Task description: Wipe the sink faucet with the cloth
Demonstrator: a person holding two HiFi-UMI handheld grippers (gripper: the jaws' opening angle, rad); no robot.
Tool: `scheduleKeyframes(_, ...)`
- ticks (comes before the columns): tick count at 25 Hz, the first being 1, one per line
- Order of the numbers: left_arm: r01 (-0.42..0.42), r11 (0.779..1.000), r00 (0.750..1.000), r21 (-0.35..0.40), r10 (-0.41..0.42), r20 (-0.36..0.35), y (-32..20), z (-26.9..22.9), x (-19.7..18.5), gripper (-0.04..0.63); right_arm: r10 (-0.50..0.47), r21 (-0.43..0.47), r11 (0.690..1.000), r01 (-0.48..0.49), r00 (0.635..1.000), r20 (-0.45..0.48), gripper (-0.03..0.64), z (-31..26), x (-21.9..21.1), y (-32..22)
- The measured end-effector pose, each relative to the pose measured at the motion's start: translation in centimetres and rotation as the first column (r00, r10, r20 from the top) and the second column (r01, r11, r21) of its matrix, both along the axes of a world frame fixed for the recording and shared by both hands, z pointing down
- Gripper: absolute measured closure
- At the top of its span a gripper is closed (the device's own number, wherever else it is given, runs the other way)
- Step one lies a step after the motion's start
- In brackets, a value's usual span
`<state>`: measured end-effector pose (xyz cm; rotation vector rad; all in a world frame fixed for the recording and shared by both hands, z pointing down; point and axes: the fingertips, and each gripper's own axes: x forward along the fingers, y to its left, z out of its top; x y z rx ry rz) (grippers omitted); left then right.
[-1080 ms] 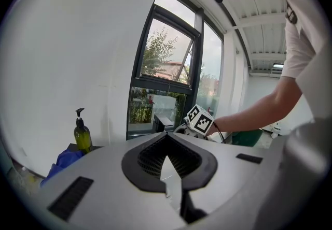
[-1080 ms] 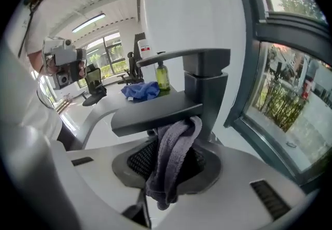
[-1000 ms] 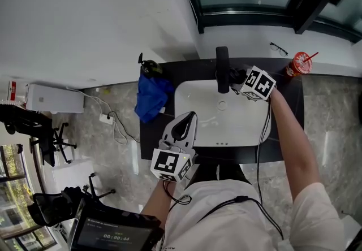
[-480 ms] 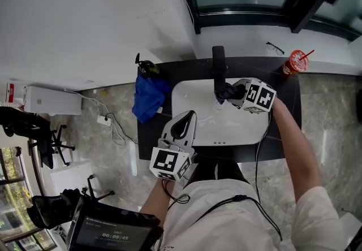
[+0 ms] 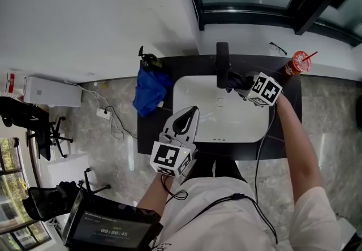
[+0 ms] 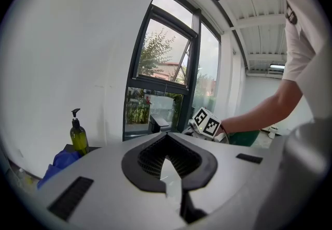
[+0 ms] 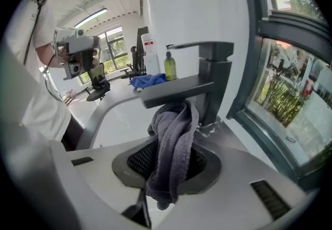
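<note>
Right hand-held gripper (image 7: 168, 172), clamped on the grey cloth (image 7: 174, 141), holds it against the underside of the dark faucet (image 7: 210, 63) spout to wipe it. Left hand-held gripper (image 6: 167, 169) waits in front of the faucet, jaws together, empty.

The cloth (image 7: 174, 141) is coarse grey knit fabric, soft and matt, beside a faucet (image 7: 207, 68) of smooth, matt dark-grey metal. The sink (image 5: 195, 97) is smooth glossy white, ceramic by its look, in a smooth black counter (image 5: 181, 68) over a polished, veined grey stone floor (image 5: 334, 131). The left gripper (image 6: 167, 143) has a matt grey plastic shell and black ribbed pads.
</note>
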<state>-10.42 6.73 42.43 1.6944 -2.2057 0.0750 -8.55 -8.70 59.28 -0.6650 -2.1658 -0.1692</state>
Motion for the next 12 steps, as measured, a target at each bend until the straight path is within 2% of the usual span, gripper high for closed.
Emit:
scheduleKeyframes(5,0.004,1.0,1.0,0.004,-0.004,0.007,0.0,-0.2,-0.2,0.603,0.1,0.039,0.994,-0.103,0.992,0.074,0.518,-1.2,-3.5,-2.5)
scheduleKeyframes(12,0.011,1.0,1.0,-0.008,-0.011,-0.002,0.5,0.2,-0.1,0.603,0.151,-0.011,0.989,-0.15,0.985,0.08,0.518,-0.9,-4.9,-2.2)
